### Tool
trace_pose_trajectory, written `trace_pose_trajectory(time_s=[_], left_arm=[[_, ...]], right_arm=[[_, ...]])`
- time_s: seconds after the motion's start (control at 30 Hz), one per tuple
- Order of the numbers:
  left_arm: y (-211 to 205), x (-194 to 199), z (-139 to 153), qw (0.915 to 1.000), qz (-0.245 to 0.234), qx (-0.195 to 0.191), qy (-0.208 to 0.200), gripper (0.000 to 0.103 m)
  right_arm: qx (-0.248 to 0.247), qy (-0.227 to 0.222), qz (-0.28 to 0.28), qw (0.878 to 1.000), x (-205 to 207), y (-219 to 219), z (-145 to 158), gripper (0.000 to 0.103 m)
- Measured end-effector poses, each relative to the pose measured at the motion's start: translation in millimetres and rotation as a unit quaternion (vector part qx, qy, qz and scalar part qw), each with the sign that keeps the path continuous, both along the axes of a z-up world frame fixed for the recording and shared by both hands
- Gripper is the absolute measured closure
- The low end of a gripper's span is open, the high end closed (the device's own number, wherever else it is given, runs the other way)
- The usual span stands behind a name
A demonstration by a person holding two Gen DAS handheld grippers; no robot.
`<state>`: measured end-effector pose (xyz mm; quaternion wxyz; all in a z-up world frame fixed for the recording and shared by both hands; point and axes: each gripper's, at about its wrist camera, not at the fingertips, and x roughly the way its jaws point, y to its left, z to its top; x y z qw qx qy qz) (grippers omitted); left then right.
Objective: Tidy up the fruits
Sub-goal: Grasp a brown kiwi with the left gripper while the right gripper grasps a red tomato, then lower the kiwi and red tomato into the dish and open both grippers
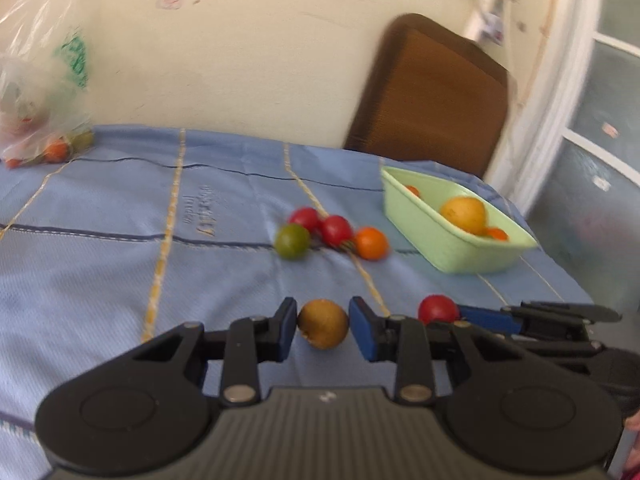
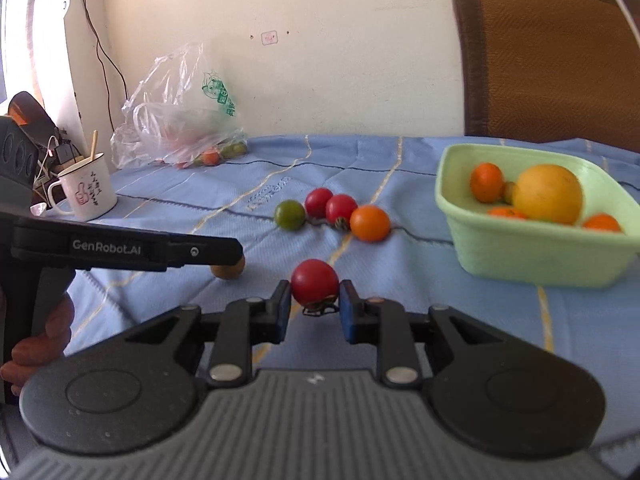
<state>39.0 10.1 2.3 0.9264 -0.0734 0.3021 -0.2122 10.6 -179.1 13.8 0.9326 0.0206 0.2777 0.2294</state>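
Now the left gripper [image 1: 323,326] is closing its blue pads on a brown round fruit [image 1: 323,323], both pads touching its sides, low over the blue tablecloth [image 1: 100,240]. Alongside, the right gripper [image 2: 314,308] is clamping a red tomato [image 2: 315,282] between its own pads, with the tomato's green stem end pointing down toward the cloth. In the left wrist view that tomato is sitting at about 3 o'clock from the brown fruit, just beside it. At 12 o'clock from both grippers, a loose cluster is lying on the cloth: a green tomato [image 2: 290,214], two red tomatoes [image 2: 319,202] touching each other, and an orange tomato [image 2: 370,223] touching the nearer red one. At about 2 o'clock from the right gripper, the pale green tub [image 2: 536,260] is holding a large yellow fruit [image 2: 547,193] and several small orange ones. Far off at 10 o'clock, a clear plastic bag [image 2: 180,120] is lying by the wall with more fruit inside, and a white mug [image 2: 86,188] is standing at 9 o'clock of the bag
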Motion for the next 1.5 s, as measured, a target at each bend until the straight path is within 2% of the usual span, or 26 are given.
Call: trace_pose_trajectory(time_s=[0.13,0.2,0.3,0.53,0.73,0.77,0.8,1.0,1.13,1.23,1.33,1.5], left_arm=[[-21,-22,0,0.9989,-0.031,0.031,-0.019,0.073],[-30,-24,0,0.9978,-0.031,0.054,-0.024,0.073],[-36,-21,-3,0.9967,-0.031,0.074,-0.009,0.069],[-36,-22,-5,0.9964,-0.028,0.080,-0.008,0.069],[-36,-18,-5,0.9965,-0.022,0.081,-0.007,0.072],[-37,-18,-5,0.9964,-0.022,0.081,-0.008,0.072],[-37,-19,-5,0.9965,-0.023,0.080,-0.010,0.072],[-53,-11,10,0.9974,-0.057,0.041,-0.015,0.072],[-79,15,38,0.9966,-0.078,0.006,-0.028,0.072],[-100,46,51,0.9962,-0.080,-0.022,-0.027,0.072],[-120,79,52,0.9963,-0.077,-0.036,-0.006,0.072],[-148,109,40,0.9969,-0.075,-0.019,0.012,0.072]], right_arm=[[-0.021,-0.016,-0.008,1.000,-26,-6,-3,0.074],[-0.031,-0.010,-0.007,0.999,-27,-6,-5,0.073],[-0.026,0.002,-0.009,1.000,-24,-5,-7,0.073],[-0.024,0.003,-0.008,1.000,-22,-3,-9,0.068],[-0.038,0.000,-0.007,0.999,-17,2,-9,0.068],[-0.037,0.000,-0.007,0.999,-17,2,-9,0.071],[-0.037,-0.002,-0.009,0.999,-19,2,-9,0.075],[-0.002,-0.038,-0.029,0.999,-29,-15,-1,0.075],[0.000,-0.098,-0.080,0.992,-27,-36,15,0.075],[0.008,-0.121,-0.130,0.984,-12,-60,24,0.075],[0.007,-0.120,-0.169,0.978,9,-82,23,0.074],[0.014,-0.103,-0.202,0.974,28,-102,11,0.073]])
